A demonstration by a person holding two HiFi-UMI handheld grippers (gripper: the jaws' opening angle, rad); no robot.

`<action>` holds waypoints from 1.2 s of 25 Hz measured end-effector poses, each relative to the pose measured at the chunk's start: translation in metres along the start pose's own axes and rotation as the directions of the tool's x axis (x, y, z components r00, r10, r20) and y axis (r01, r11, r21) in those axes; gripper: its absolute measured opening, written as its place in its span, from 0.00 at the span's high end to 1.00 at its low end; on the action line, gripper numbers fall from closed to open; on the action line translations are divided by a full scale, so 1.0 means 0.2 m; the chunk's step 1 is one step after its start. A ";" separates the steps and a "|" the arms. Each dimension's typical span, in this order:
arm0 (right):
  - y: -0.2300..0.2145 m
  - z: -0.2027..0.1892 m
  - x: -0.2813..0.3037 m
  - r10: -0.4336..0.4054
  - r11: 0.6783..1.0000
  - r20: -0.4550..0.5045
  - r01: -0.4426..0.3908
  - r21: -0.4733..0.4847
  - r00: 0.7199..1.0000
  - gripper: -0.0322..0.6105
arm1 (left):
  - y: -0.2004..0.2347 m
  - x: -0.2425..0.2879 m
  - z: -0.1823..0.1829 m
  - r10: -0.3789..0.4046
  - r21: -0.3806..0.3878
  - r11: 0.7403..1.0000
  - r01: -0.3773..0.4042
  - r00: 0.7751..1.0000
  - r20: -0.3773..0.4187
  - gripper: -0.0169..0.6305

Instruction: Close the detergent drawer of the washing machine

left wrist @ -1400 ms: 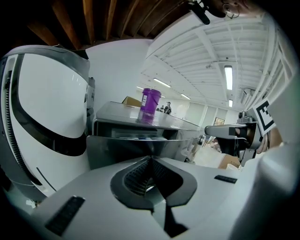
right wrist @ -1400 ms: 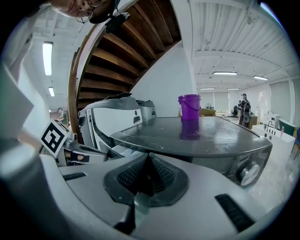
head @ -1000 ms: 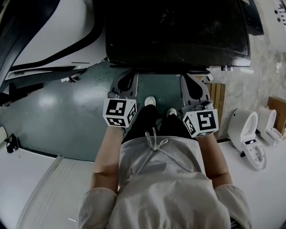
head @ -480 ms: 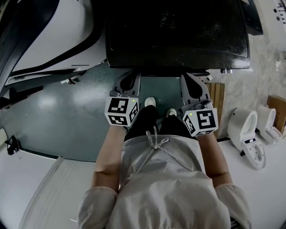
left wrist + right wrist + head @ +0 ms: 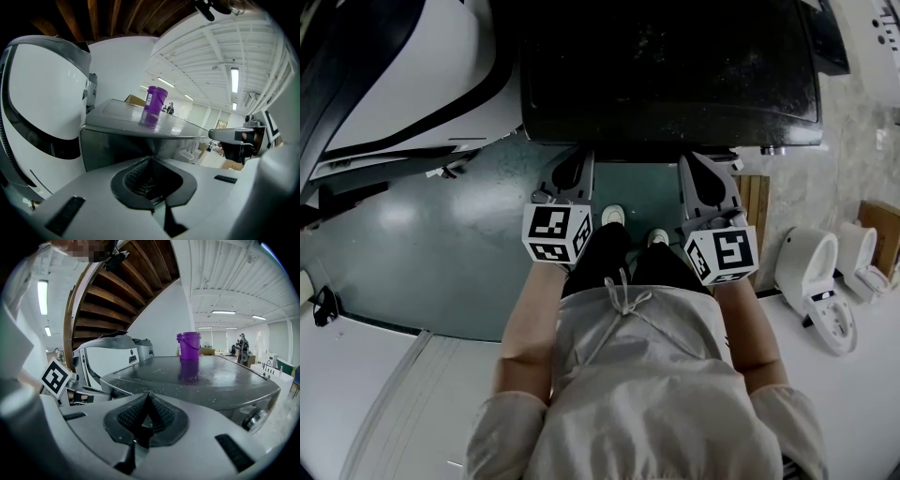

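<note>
The washing machine shows as a dark speckled top across the upper head view, straight ahead of the person. A purple bucket stands on its lid, also seen as the purple bucket in the left gripper view. The detergent drawer is not visible in any view; only a round knob shows on the front at the right. My left gripper and right gripper hover side by side just short of the machine's front edge, both shut with nothing between their pads.
A large white curved appliance stands close on the left. Two white ceramic fixtures sit on the floor at the right, beside a wooden slatted mat. The person's feet stand on green floor under the grippers.
The left gripper has drifted slightly right and toward the machine. The right gripper has barely moved. Both stay shut.
</note>
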State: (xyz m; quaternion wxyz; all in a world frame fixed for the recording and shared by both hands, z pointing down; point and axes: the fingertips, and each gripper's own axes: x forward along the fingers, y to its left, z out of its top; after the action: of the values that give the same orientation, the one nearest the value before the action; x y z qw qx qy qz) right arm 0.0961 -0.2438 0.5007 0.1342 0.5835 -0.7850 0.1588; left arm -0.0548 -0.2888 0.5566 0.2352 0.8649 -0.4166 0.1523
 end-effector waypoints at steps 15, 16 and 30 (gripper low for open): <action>0.18 0.21 -0.18 0.094 0.994 0.101 -0.087 -0.071 0.991 0.94 | -0.25 -0.34 0.35 -0.128 0.192 0.976 0.104 0.985 0.116 0.95; 0.18 0.26 -0.20 0.101 0.993 0.121 -0.091 -0.079 0.988 0.94 | -0.27 -0.37 0.40 -0.131 0.201 0.974 0.102 0.982 0.139 0.95; 0.21 0.72 -0.52 0.116 0.985 0.315 -0.069 -0.156 0.942 0.94 | -0.48 -0.85 0.95 -0.151 0.361 0.932 0.030 0.938 0.312 0.95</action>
State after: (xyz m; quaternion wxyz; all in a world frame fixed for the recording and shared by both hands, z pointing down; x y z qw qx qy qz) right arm 0.0811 -0.2006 0.3237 0.0377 0.5530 -0.8323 0.0109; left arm -0.0688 -0.2284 0.2915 0.0100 0.9245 -0.3756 0.0638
